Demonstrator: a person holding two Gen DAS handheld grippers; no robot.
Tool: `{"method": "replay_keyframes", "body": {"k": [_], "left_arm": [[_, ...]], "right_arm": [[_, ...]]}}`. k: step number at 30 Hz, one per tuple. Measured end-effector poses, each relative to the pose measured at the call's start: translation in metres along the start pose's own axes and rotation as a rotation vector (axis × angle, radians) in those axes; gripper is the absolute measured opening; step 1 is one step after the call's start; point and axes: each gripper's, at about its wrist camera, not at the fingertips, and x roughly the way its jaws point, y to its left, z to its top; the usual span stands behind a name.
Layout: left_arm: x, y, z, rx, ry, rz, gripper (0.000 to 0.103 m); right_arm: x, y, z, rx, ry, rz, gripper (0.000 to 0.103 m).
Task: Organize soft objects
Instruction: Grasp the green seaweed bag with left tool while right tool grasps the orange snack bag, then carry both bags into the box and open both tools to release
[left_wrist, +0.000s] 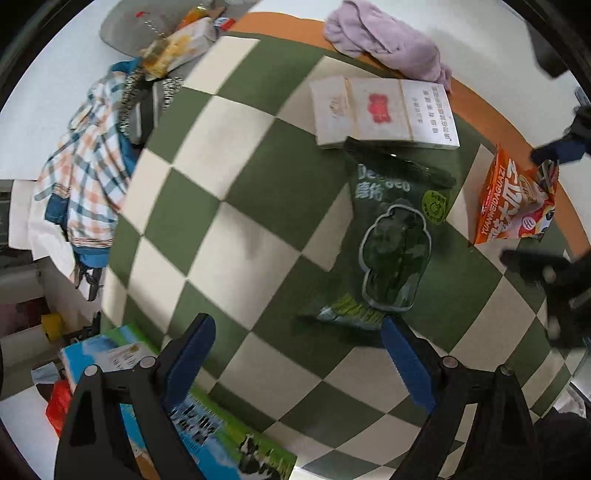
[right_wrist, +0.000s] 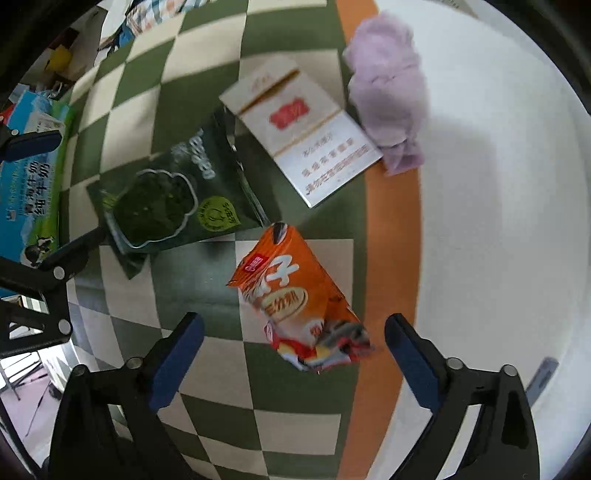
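A dark green snack bag (left_wrist: 395, 236) (right_wrist: 166, 199) lies flat on a green and cream checkered mat (left_wrist: 236, 206). My left gripper (left_wrist: 295, 328) hangs open over the mat, and the bag's near end lies just beyond its right fingertip. An orange snack bag (right_wrist: 295, 295) (left_wrist: 517, 199) lies crumpled near the mat's orange border. My right gripper (right_wrist: 293, 321) points down over it, open, with the bag's lower end between the blue pads (right_wrist: 177, 354) and both pads apart from it. A lilac cloth (left_wrist: 388, 40) (right_wrist: 388, 92) is bunched at the mat's edge.
A white carton (left_wrist: 384, 110) (right_wrist: 299, 136) with red print lies between the green bag and the lilac cloth. A plaid cloth (left_wrist: 85, 166) hangs off the mat's far side. A blue and green milk box (left_wrist: 184, 406) (right_wrist: 29, 184) sits beside the left gripper. White table (right_wrist: 498, 221) lies beyond the border.
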Motion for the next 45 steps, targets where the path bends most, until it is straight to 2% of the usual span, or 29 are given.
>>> {"method": "replay_keyframes", "body": {"k": [2, 6, 14, 16, 17, 18, 19, 20, 22, 24, 28, 33, 40, 45], "left_arm": [[0.005, -0.005, 0.006, 0.012, 0.014, -0.017, 0.092], [0.008, -0.017, 0.019, 0.042, 0.021, -0.040, 0.092], [0.036, -0.039, 0.036, 0.108, 0.099, -0.066, 0.093], [0.034, -0.036, 0.037, 0.081, 0.084, -0.091, 0.089], [0.035, -0.034, 0.038, 0.062, 0.092, -0.122, 0.081], [0.034, -0.031, 0.038, 0.040, 0.097, -0.156, 0.066], [0.033, -0.028, 0.038, 0.012, 0.098, -0.194, 0.061], [0.031, -0.026, 0.037, -0.008, 0.092, -0.194, 0.059], [0.029, -0.026, 0.036, -0.007, 0.082, -0.188, 0.046], [0.023, -0.028, 0.034, -0.026, 0.067, -0.189, 0.040], [0.014, -0.029, 0.028, -0.076, 0.044, -0.192, 0.035], [-0.006, -0.025, 0.010, -0.148, -0.011, -0.211, 0.031], [-0.071, 0.005, -0.030, -0.277, -0.176, -0.232, 0.031], [-0.116, 0.031, -0.084, -0.412, -0.272, -0.261, 0.031]], "right_arm": [[0.010, -0.004, 0.003, -0.001, 0.029, -0.009, 0.061], [0.013, -0.025, -0.001, 0.068, 0.040, 0.033, 0.054], [0.010, -0.054, -0.008, 0.134, 0.045, 0.035, 0.054], [0.009, -0.057, -0.009, 0.143, 0.046, 0.039, 0.053], [0.009, -0.058, -0.009, 0.146, 0.046, 0.039, 0.053], [0.009, -0.059, -0.010, 0.149, 0.045, 0.039, 0.053], [0.009, -0.060, -0.011, 0.152, 0.045, 0.038, 0.053], [0.009, -0.059, -0.011, 0.156, 0.045, 0.038, 0.053], [0.011, -0.054, -0.012, 0.165, 0.045, 0.037, 0.052], [0.011, -0.056, -0.012, 0.175, 0.048, 0.041, 0.051], [0.001, -0.049, -0.014, 0.203, 0.036, 0.043, 0.050], [-0.016, -0.042, -0.015, 0.222, 0.011, 0.062, 0.049], [-0.064, -0.016, -0.022, 0.228, -0.076, 0.100, 0.048], [-0.109, 0.016, -0.030, 0.207, -0.154, 0.136, 0.048]]}}
